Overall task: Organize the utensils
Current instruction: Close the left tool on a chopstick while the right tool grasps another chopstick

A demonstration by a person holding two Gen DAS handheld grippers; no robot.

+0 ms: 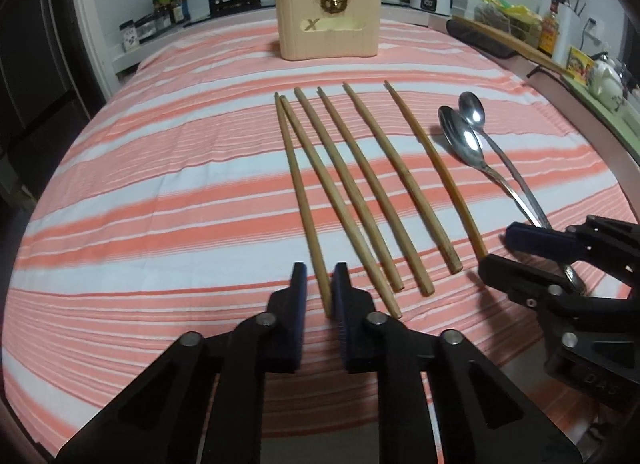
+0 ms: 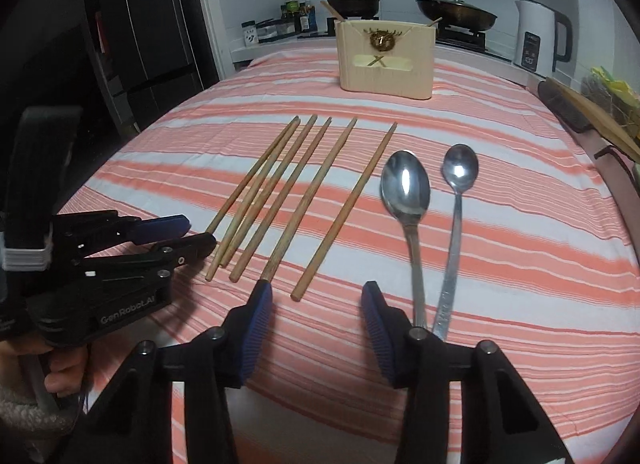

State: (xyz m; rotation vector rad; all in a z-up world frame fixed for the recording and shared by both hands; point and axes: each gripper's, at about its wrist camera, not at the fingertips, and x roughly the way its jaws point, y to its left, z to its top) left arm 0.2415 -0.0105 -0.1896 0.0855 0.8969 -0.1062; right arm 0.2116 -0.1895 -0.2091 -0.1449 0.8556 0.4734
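The left claw [image 1: 320,284] is clenched on the near end of the leftmost chopstick [image 1: 298,187], whose long axis runs straight ahead toward the holder [image 1: 328,29] at the far edge of the striped table [image 1: 160,183]; the five other chopsticks [image 1: 372,191] lie just to its right. Further right, the right claw [image 2: 318,296] stands released with nothing between its pads; the two spoons [image 2: 432,223] lie just right of it, their handle ends hidden behind its right finger [image 2: 376,328].

My left tool [image 2: 188,234] and right tool [image 2: 316,328] are both black plastic linkages with silver rivets and ribbed blue pads [image 2: 256,328]. "GenRobot.AI" is printed white on the left one, and a fuzzy grey sleeve [image 2: 20,420] shows.
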